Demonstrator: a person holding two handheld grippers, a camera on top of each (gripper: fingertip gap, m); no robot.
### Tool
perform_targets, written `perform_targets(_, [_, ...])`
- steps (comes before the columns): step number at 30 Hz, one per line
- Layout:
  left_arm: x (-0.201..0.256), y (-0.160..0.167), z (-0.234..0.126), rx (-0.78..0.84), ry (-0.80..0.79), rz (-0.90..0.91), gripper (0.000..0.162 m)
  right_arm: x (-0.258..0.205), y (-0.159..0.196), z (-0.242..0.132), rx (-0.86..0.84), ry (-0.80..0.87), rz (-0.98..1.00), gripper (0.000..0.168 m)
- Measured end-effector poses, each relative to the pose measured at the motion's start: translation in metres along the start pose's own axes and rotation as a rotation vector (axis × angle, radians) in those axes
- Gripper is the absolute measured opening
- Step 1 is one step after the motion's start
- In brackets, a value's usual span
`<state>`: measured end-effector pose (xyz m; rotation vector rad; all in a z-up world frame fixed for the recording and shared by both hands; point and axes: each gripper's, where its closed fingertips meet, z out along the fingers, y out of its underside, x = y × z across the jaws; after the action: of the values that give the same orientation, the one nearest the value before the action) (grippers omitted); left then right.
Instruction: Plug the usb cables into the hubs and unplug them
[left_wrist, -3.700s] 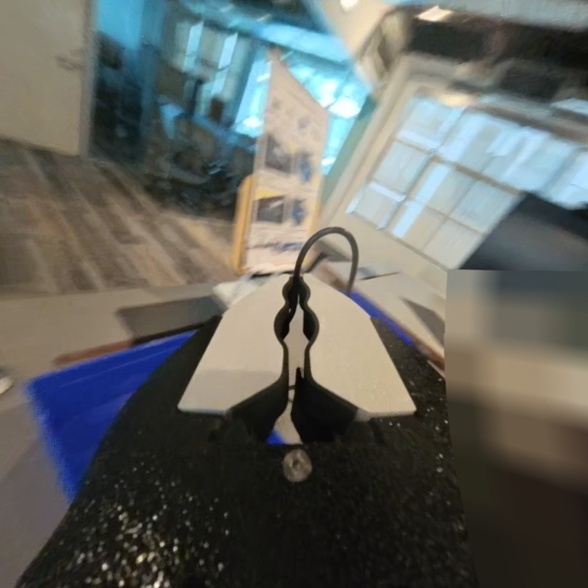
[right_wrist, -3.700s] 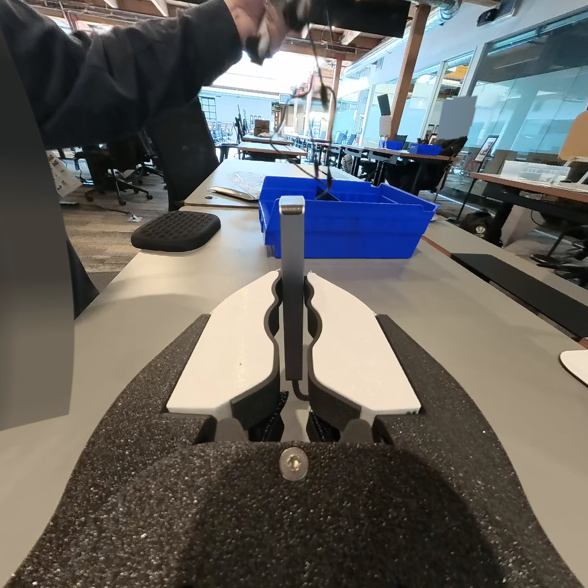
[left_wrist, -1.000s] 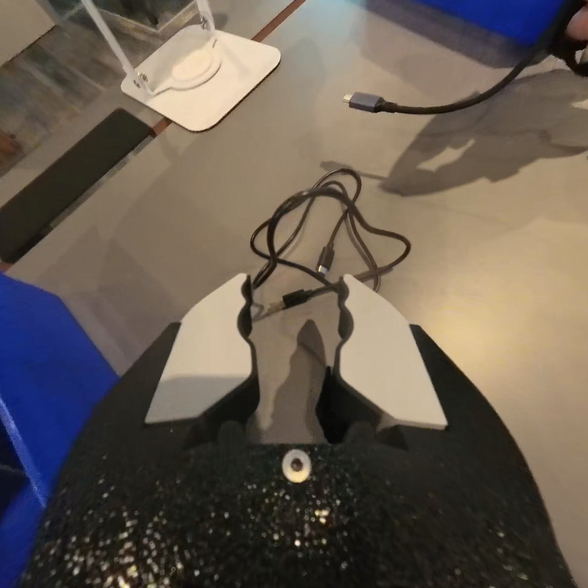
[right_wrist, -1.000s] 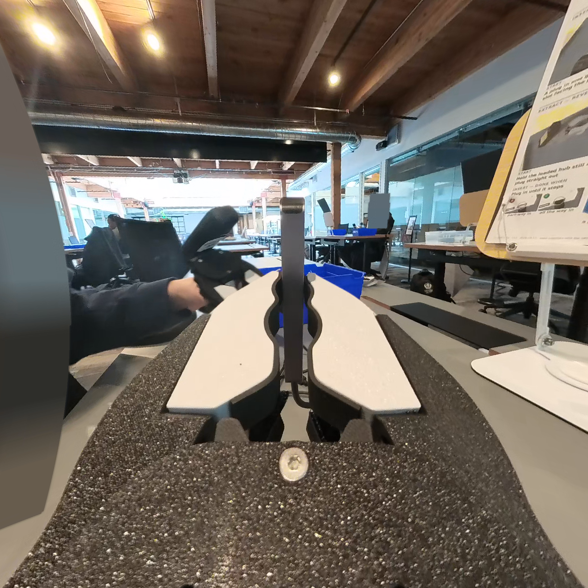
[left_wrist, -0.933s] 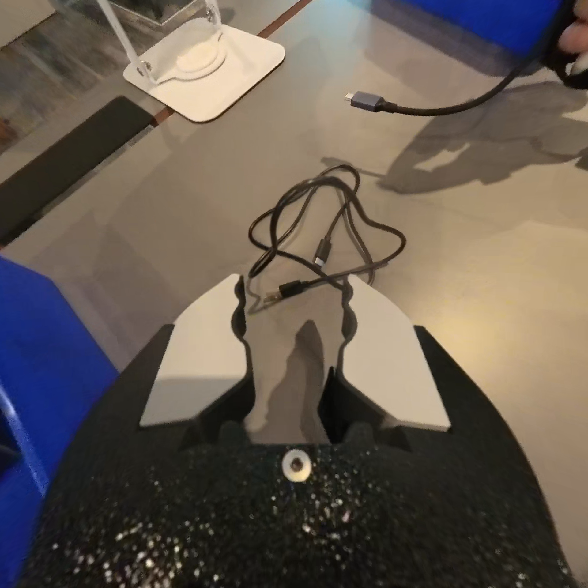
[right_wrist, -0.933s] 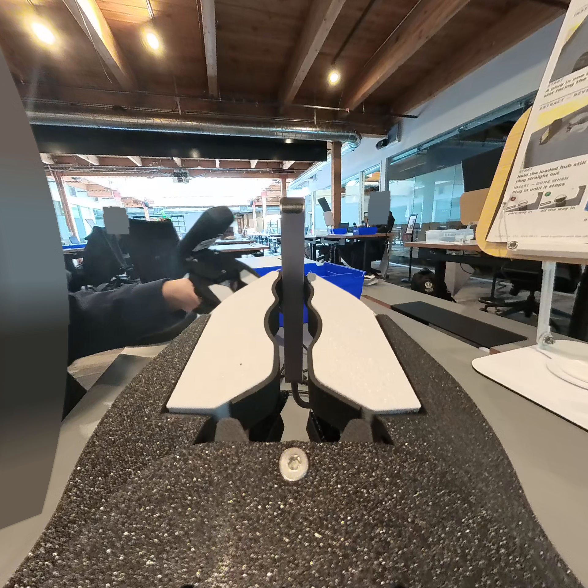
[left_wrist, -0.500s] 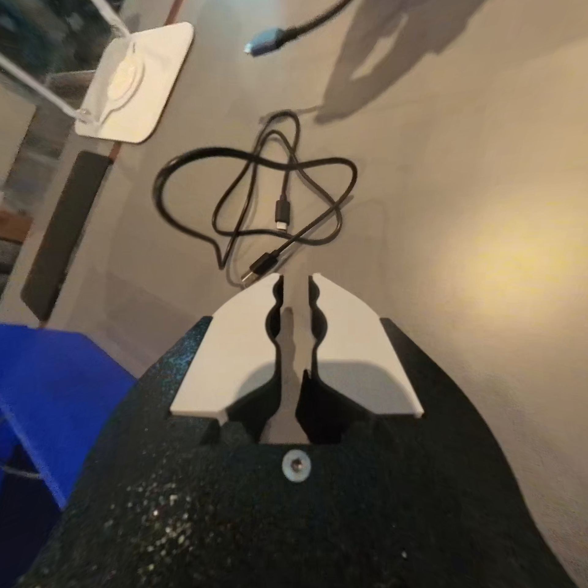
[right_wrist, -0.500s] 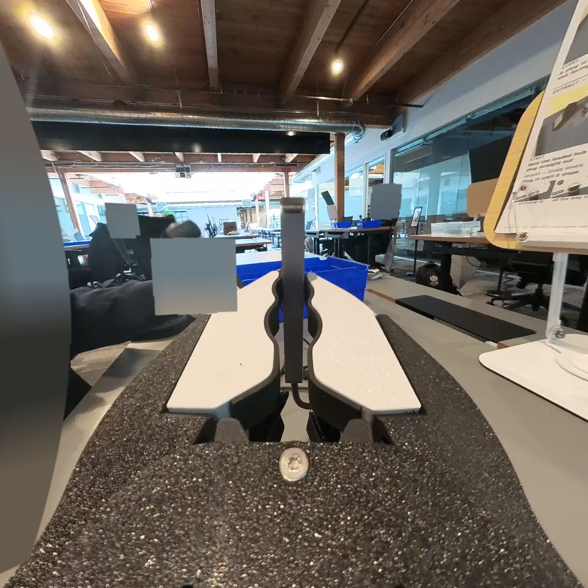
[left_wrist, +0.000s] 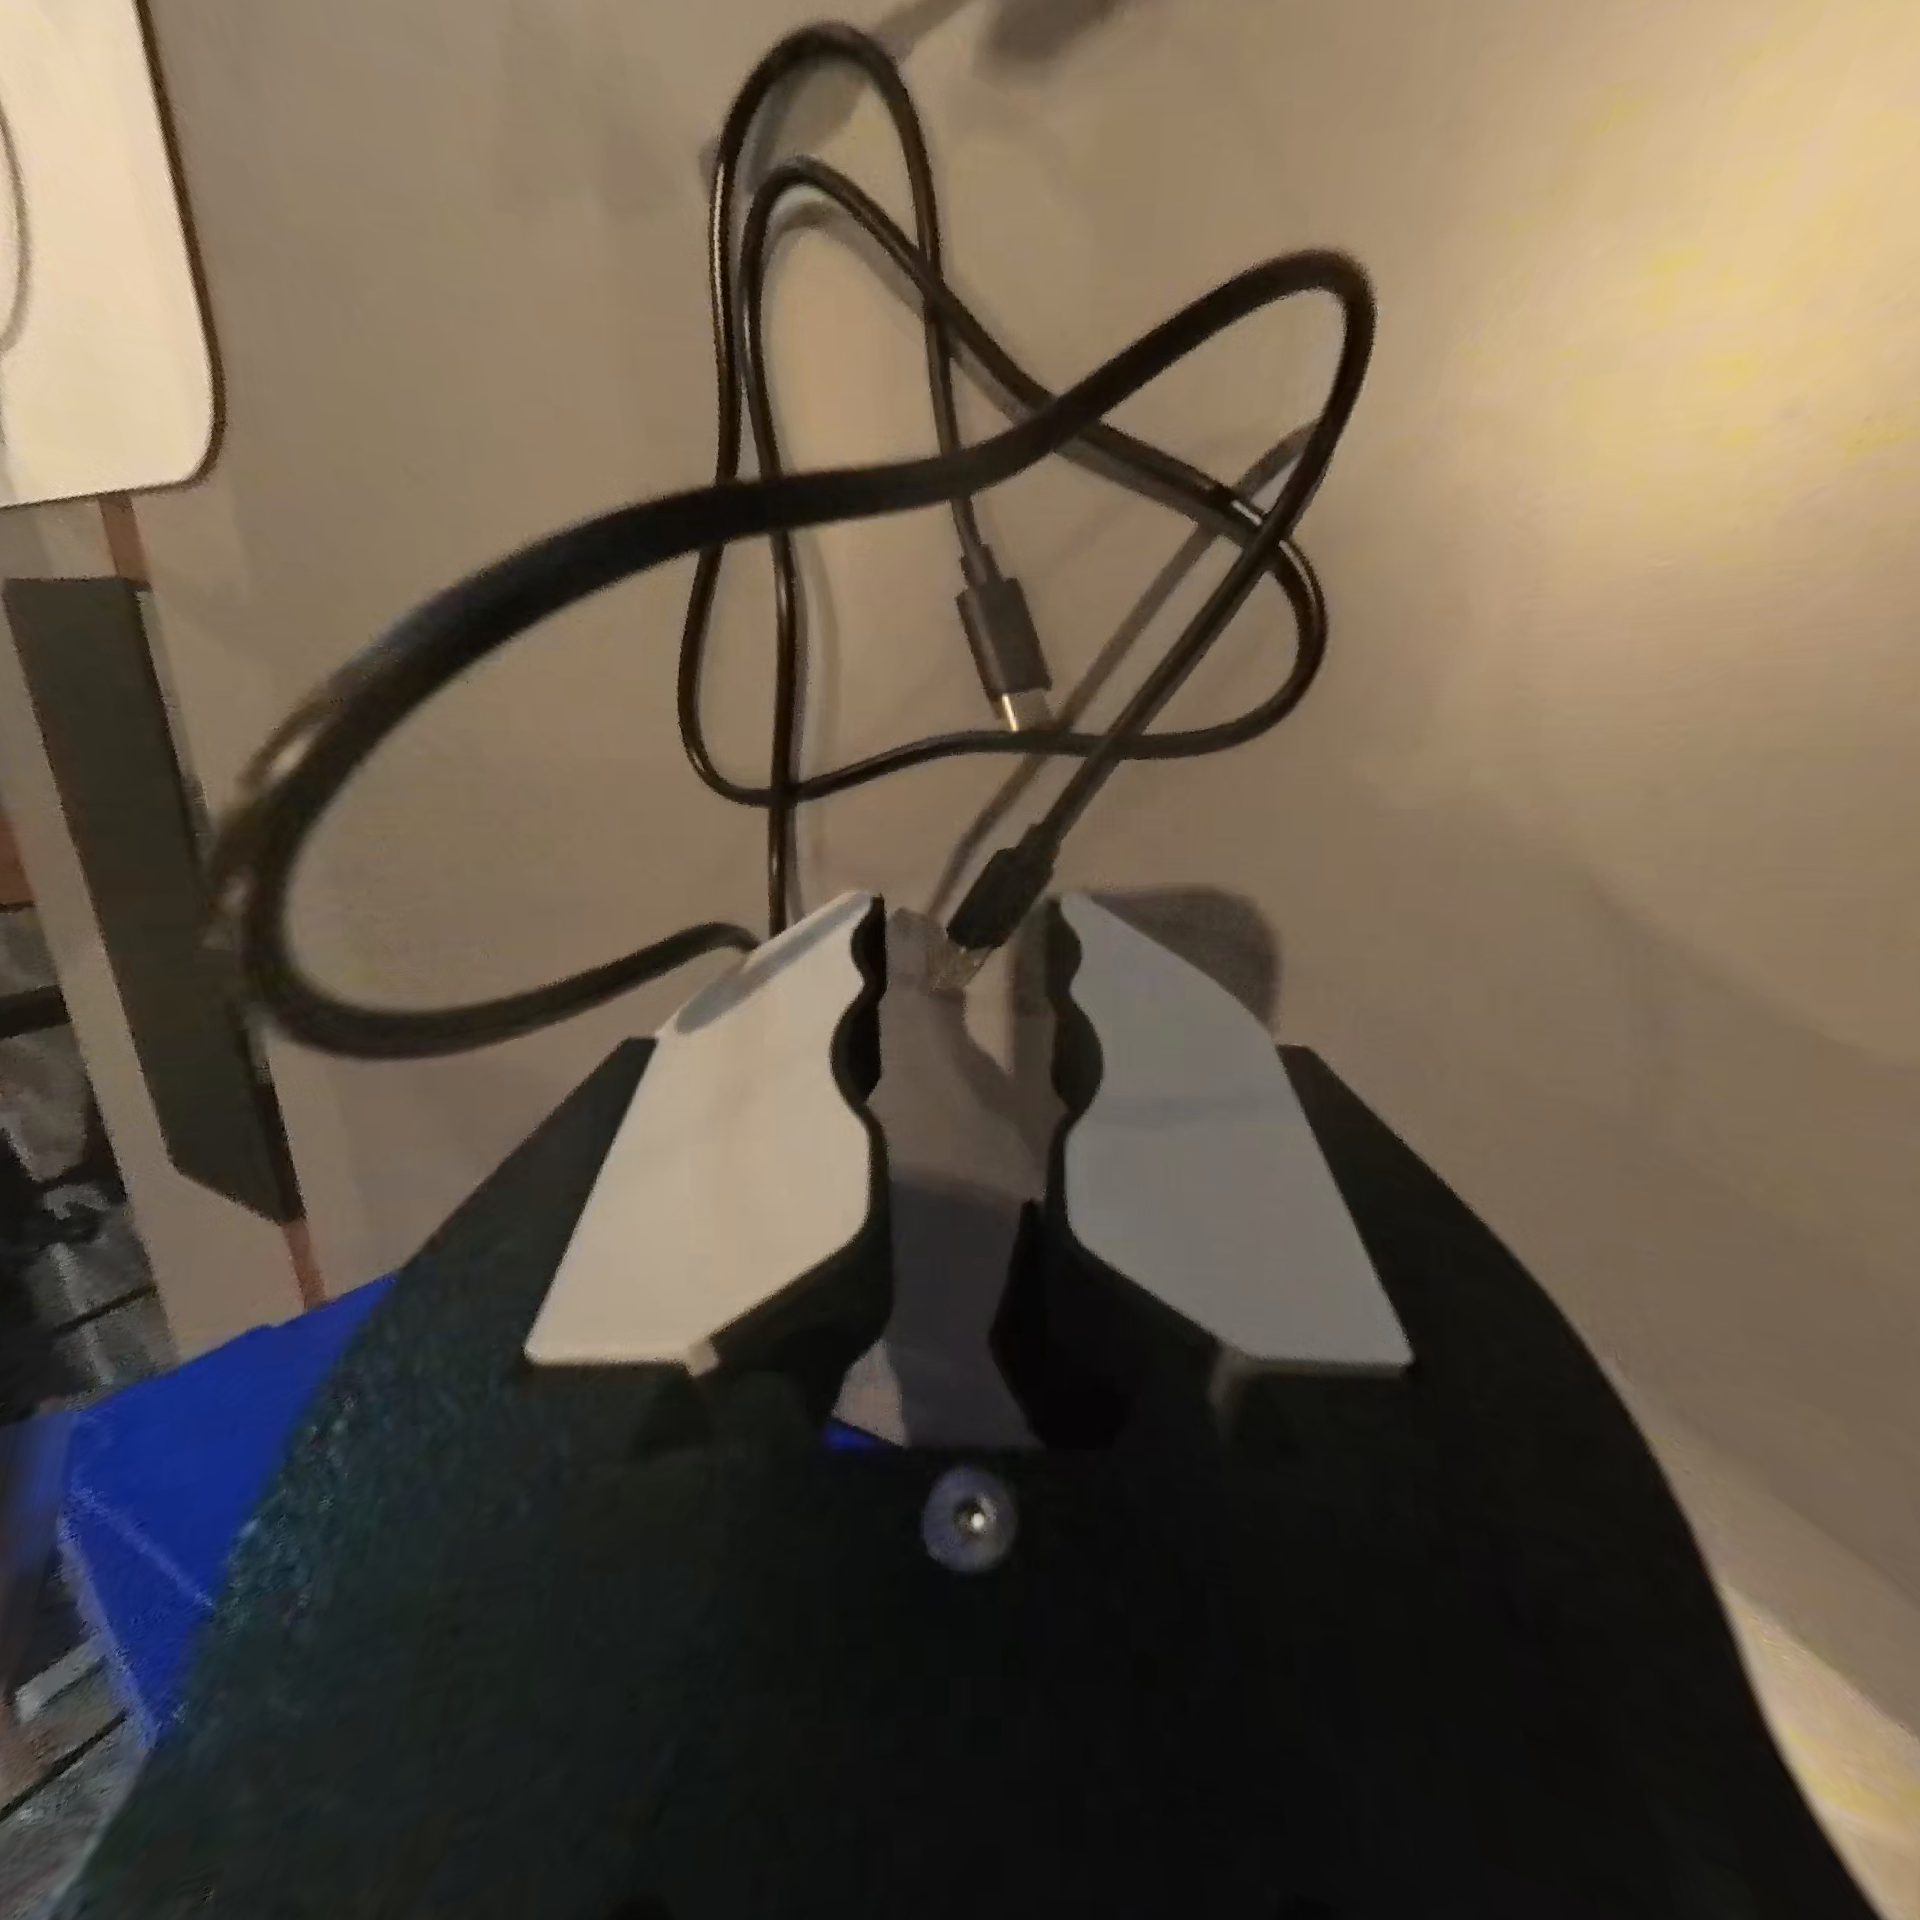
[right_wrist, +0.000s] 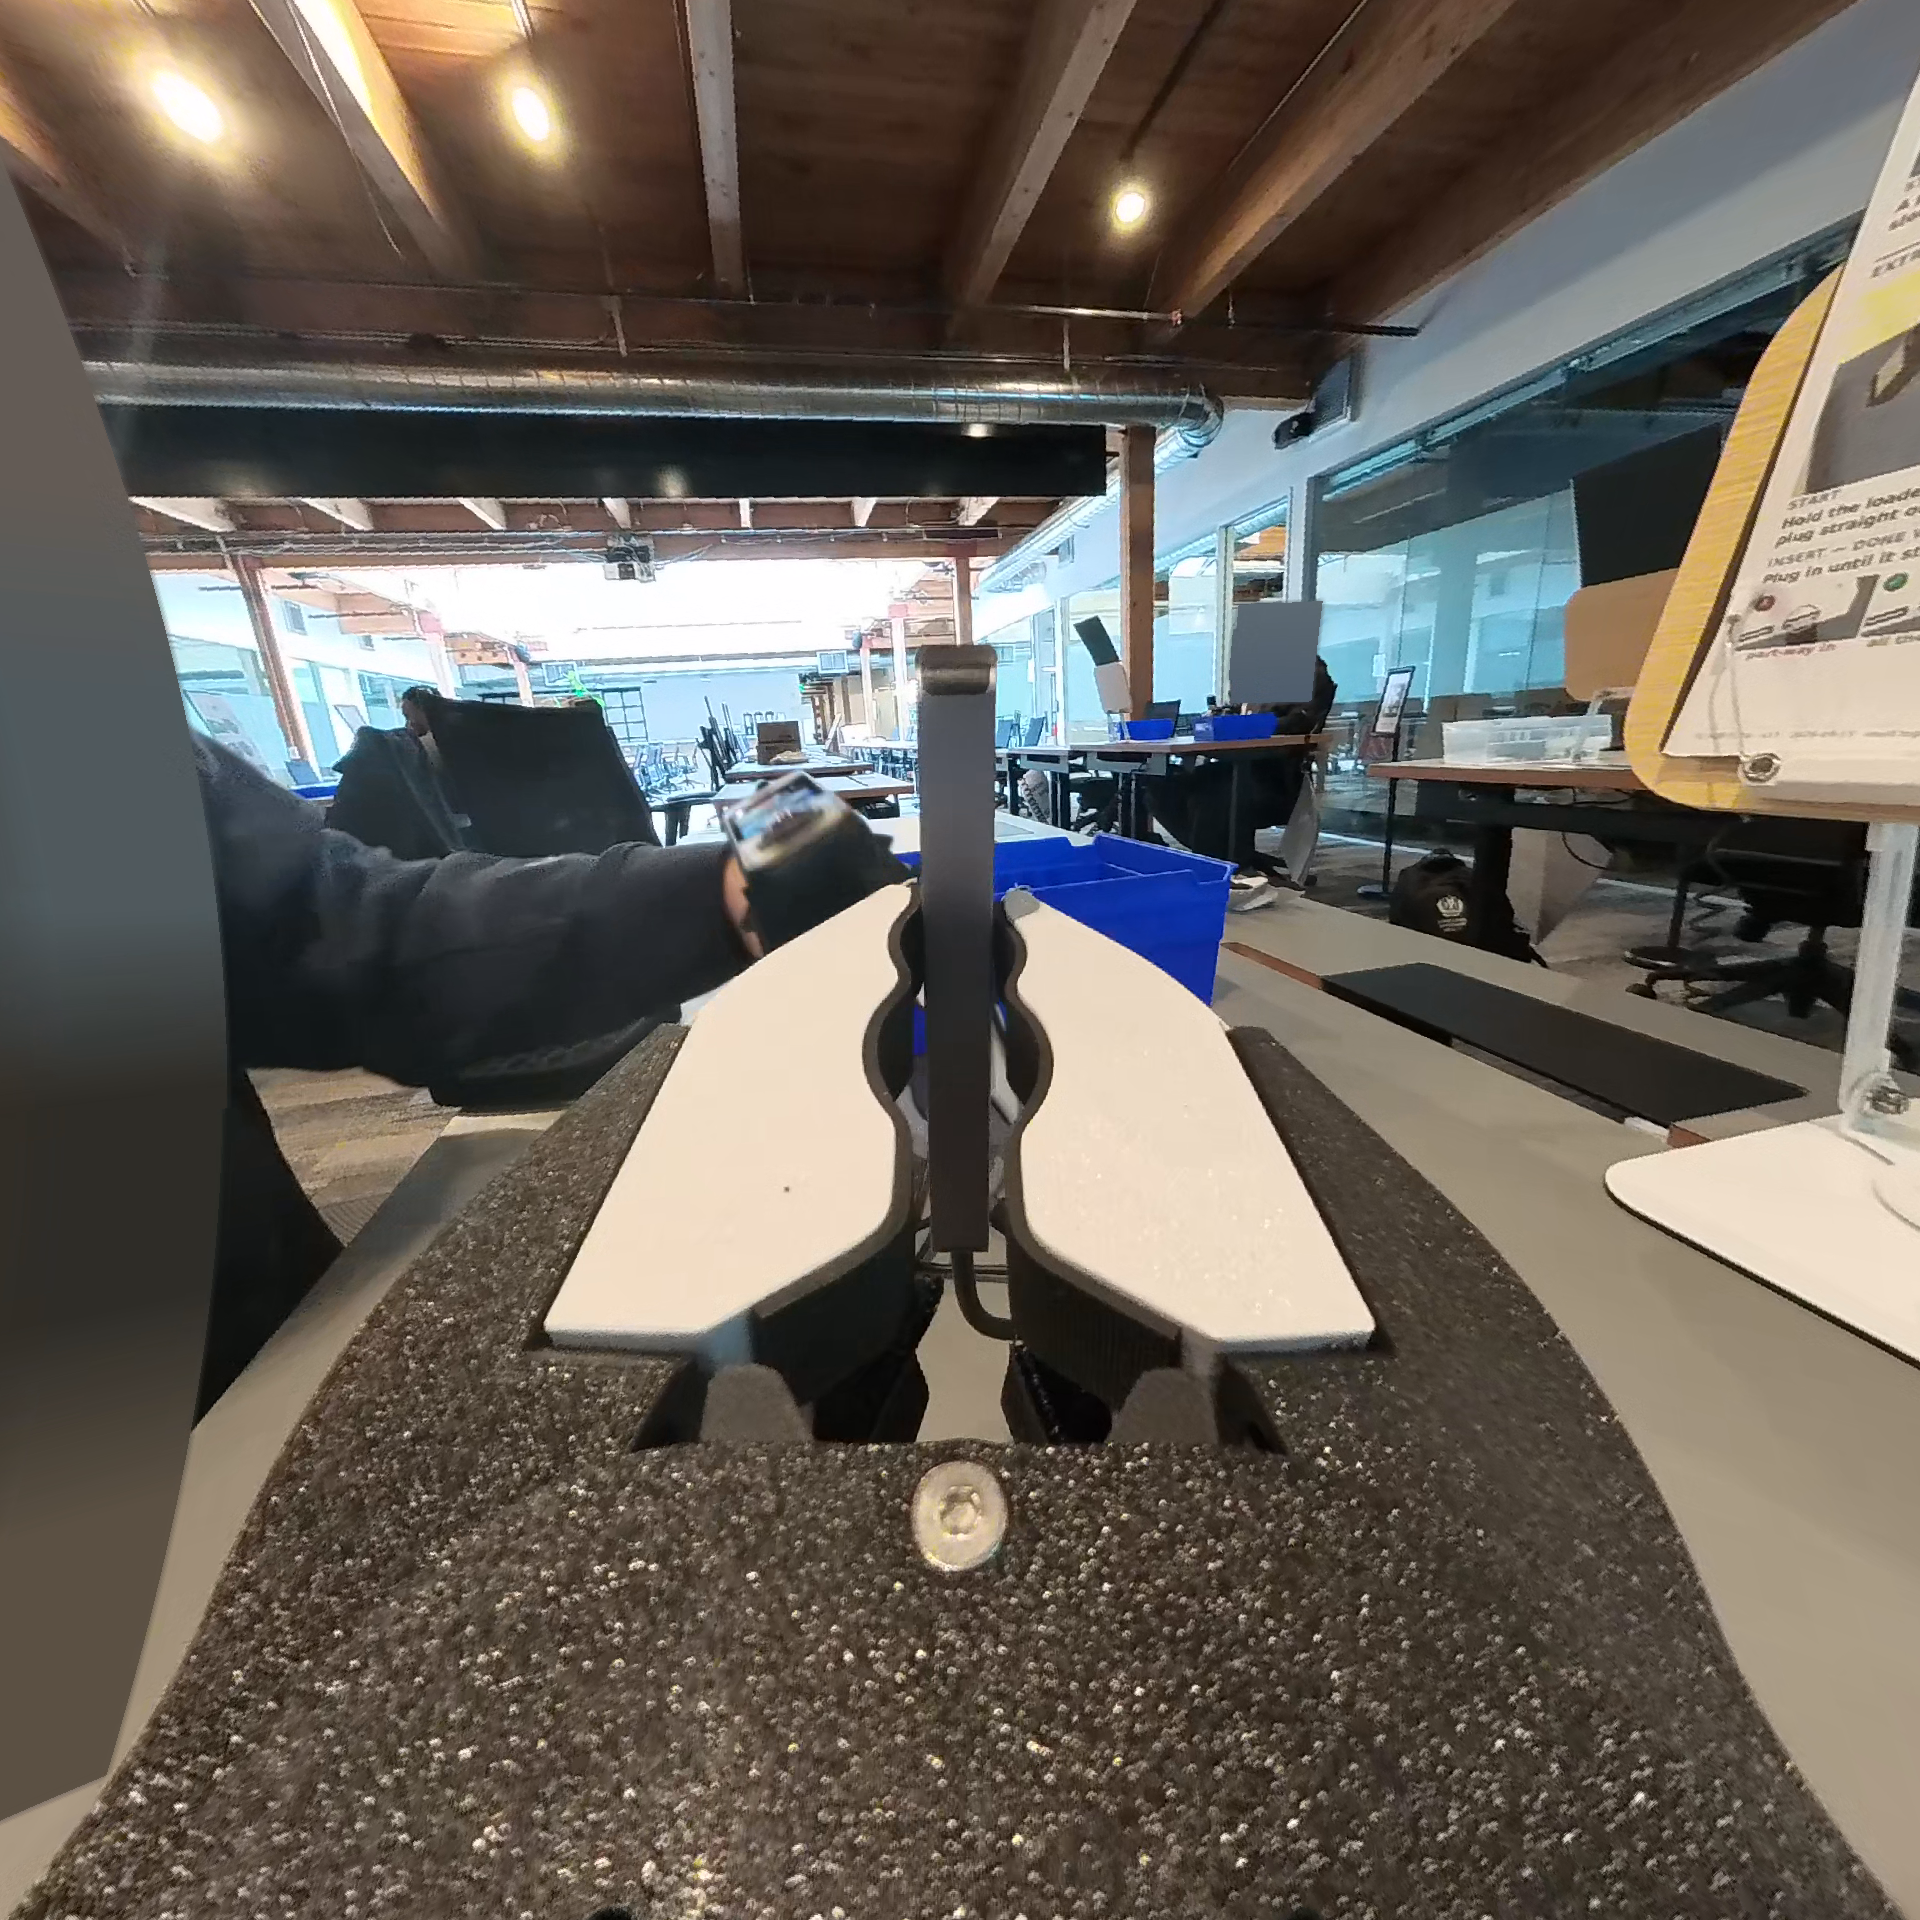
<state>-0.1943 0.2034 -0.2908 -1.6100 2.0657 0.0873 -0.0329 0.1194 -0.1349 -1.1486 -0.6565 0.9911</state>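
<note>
A black USB cable (left_wrist: 1039, 426) lies in loose loops on the grey table (left_wrist: 1558, 727). Its USB-C plug (left_wrist: 1003, 644) rests in the middle of the loops. Its USB-A plug (left_wrist: 997, 894) points into the gap between my left fingertips. My left gripper (left_wrist: 961, 914) is open just above the table, with the jaws a plug's width apart. My right gripper (right_wrist: 958, 894) is shut on a slim dark grey hub (right_wrist: 956, 935) and holds it upright. The hub's own short cable (right_wrist: 977, 1309) curls down between the fingers.
A white stand base (left_wrist: 94, 260) and a black strip (left_wrist: 135, 883) lie left of the cable, with a blue bin (left_wrist: 135, 1455) nearer. In the right wrist view a person's dark sleeve (right_wrist: 468, 935) reaches across, and a sign board (right_wrist: 1818, 468) stands on its base (right_wrist: 1766, 1216) at the right.
My left gripper has moved forward and down over the cable loops to the USB-A plug, and its jaws have narrowed. My right gripper still holds the hub upright. The person's arm now stretches across.
</note>
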Motion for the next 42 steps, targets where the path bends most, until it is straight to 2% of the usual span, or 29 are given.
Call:
perform_targets(6, [-0.001,0.001,0.012,-0.073,0.011,0.048,0.019,-0.002,-0.001,0.0,-0.027,0.001,-0.029,0.012])
perform_targets(16, [-0.002,0.006,0.01,-0.115,0.012,0.037,0.008,-0.004,0.012,0.005,-0.189,0.069,-0.244,0.012])
perform_targets(19, [0.006,0.007,0.003,-0.095,0.03,0.003,0.008,0.0,0.014,0.005,-0.24,0.134,-0.378,0.012])
perform_targets(21, [0.015,0.004,-0.003,-0.053,0.079,-0.084,0.008,0.0,0.016,0.006,-0.268,0.157,-0.429,0.012])
perform_targets(26, [0.033,-0.023,-0.026,0.215,0.262,-0.44,0.007,-0.002,0.024,0.01,-0.308,0.152,-0.448,0.012])
perform_targets(31, [0.041,-0.056,-0.047,0.522,0.49,-0.92,0.008,-0.005,0.026,0.01,-0.313,0.147,-0.443,0.012])
perform_targets(33, [0.045,-0.063,-0.052,0.604,0.568,-1.027,0.008,-0.008,0.026,0.01,-0.315,0.138,-0.436,0.012])
perform_targets(36, [0.05,-0.077,-0.061,0.733,0.643,-1.1,0.008,-0.014,0.029,0.012,-0.322,0.096,-0.401,0.012])
perform_targets(42, [0.037,-0.107,-0.105,1.153,0.682,-1.01,0.008,-0.026,0.041,0.018,-0.337,-0.034,-0.217,0.012])
